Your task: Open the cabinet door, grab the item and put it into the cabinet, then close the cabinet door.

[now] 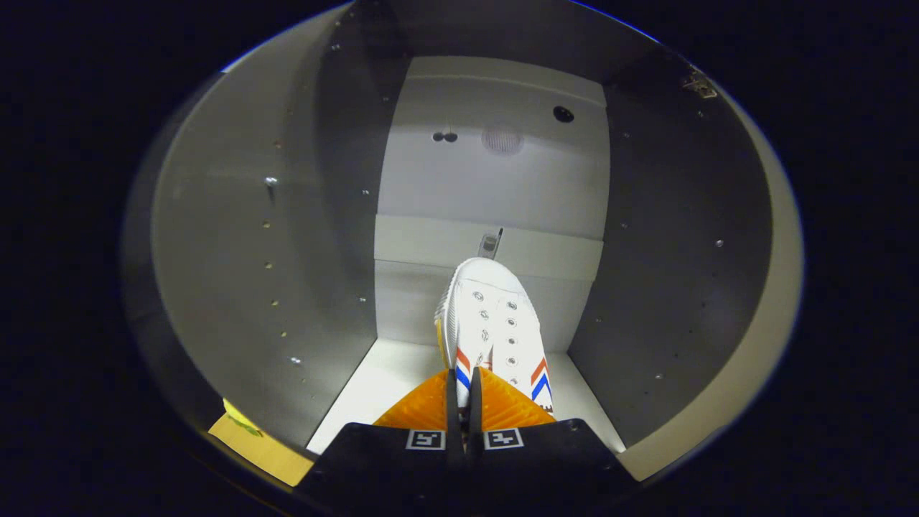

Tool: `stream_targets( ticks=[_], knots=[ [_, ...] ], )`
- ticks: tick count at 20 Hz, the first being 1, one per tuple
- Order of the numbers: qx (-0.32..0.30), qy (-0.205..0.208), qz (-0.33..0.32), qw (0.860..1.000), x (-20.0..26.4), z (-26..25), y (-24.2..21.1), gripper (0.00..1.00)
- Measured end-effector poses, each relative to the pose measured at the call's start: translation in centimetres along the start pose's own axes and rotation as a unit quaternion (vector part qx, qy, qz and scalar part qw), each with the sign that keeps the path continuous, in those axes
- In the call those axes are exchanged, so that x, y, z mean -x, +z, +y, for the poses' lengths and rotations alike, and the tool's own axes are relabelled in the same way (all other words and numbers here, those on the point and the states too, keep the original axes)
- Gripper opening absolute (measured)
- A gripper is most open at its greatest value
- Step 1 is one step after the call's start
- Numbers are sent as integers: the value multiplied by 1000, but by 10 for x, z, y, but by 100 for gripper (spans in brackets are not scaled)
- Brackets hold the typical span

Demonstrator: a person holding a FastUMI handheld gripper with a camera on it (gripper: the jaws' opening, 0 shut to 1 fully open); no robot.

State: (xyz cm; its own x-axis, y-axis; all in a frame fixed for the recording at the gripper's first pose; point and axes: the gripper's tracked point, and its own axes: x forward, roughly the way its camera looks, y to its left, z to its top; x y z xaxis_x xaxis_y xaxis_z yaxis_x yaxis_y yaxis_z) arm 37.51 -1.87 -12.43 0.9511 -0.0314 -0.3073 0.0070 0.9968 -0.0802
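The claw (464, 402) is nearly closed, its two fingers pinching the heel end of a white sneaker (492, 323) with red and blue chevrons. The sneaker is inside the open cabinet (323, 237), its toe pointing toward the back wall, above the pale cabinet floor (373, 391), roughly midway between the side walls.

Pale back panel (495, 179) between grey side walls (237, 273), white floor (388, 380) below, lit softly from the front.

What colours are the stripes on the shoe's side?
Red and blue chevrons on the white shoe, in the gripper view.
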Motion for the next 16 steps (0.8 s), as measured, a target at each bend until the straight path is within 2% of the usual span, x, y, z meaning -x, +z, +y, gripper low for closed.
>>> stream_targets(
  ticks=[4, 8, 10, 15, 16],
  knots=[
    [20, -12, 39, 999, -43, -2, -29, 5],
    [0, -21, 77, 997, -69, -2, -55, 5],
    [2, -25, 93, 995, -76, 0, -63, 5],
    [-37, -23, 122, 992, -81, 5, -76, 5],
    [-43, -23, 128, 991, -79, 6, -77, 10]
  ],
)
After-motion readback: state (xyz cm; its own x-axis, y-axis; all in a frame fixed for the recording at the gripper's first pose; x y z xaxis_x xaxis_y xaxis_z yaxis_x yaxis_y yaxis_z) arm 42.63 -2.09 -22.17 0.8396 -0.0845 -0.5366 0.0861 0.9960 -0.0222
